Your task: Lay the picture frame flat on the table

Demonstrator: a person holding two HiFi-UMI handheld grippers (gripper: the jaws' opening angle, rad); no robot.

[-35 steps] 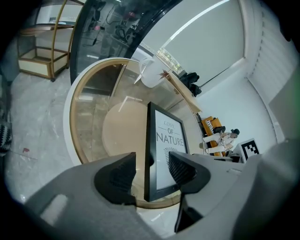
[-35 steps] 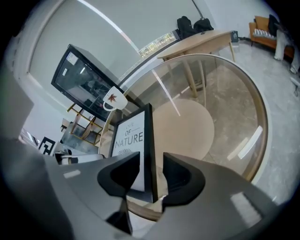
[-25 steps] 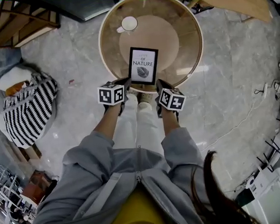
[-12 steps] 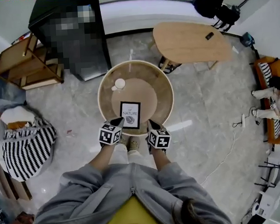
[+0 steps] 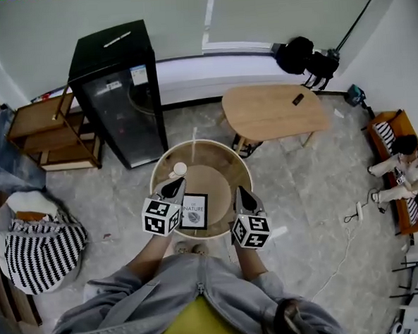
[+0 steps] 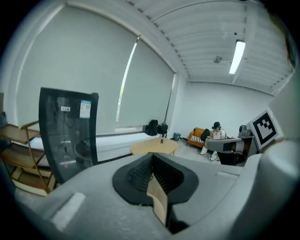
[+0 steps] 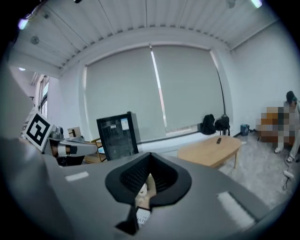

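Note:
The picture frame (image 5: 195, 211), black with a white NATURE print, appears to lie face up on the round wooden table (image 5: 218, 149), near its front edge. My left gripper (image 5: 176, 187) hovers above the frame's left side, shut and holding nothing. To the frame's right my right gripper (image 5: 240, 195) is also shut and empty. In the left gripper view the left gripper (image 6: 152, 174) points level out into the room. The right gripper (image 7: 149, 174) does the same in its own view, and a sliver of the frame (image 7: 142, 217) shows under its jaws.
A white cup (image 5: 179, 169) stands at the table's back left. Behind it are a black glass-door fridge (image 5: 117, 91), a wooden shelf (image 5: 46, 134) and an oval wooden table (image 5: 273, 111). A striped bag (image 5: 43, 249) sits at the left. People sit on an orange sofa (image 5: 401, 164) at the right.
The head view has tilted up and pulled back, taking in far more of the room. Both grippers have lifted from the frame's near corners and now point outward. The frame has not moved.

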